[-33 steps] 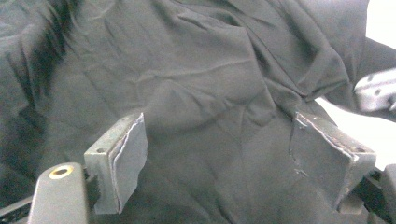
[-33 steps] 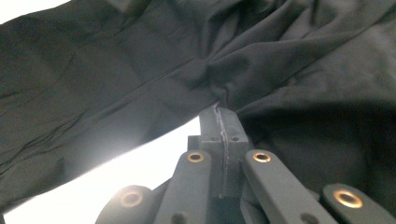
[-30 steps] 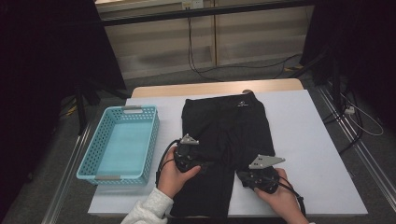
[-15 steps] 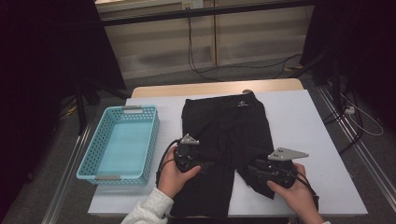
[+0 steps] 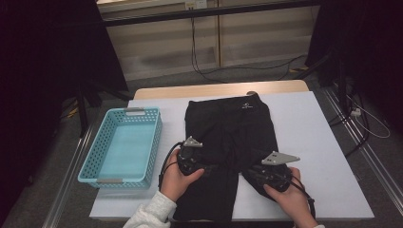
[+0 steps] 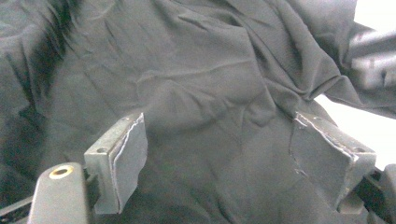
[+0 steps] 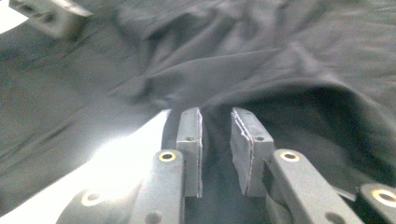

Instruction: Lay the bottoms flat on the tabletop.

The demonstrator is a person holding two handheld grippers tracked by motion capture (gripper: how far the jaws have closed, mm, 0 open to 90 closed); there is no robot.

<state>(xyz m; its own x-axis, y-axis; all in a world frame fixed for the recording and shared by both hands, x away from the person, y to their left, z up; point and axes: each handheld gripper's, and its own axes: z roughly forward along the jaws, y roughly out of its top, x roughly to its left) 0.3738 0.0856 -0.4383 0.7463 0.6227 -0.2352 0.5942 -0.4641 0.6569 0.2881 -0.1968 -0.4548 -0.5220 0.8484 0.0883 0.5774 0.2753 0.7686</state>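
Observation:
Black shorts (image 5: 233, 128) lie flat on the white table cover, waistband at the far end. My left gripper (image 5: 211, 167) rests on the left leg, its jaws open wide over wrinkled cloth (image 6: 201, 107) and the left gripper (image 6: 219, 158) pinching nothing. My right gripper (image 5: 248, 173) sits at the inner edge of the right leg. In the right gripper view its jaws have just been closing; the right gripper (image 7: 215, 135) still shows a narrow gap, with the leg's edge (image 7: 280, 98) lying between the pads.
A light blue basket (image 5: 90, 166) stands on the table's left side with nothing in it. The white cover (image 5: 313, 142) stretches bare to the right of the shorts. Cables run across the floor behind the table.
The right hand edged a little to the right and came back toward the shorts' leg. The left hand and the shorts have stayed put.

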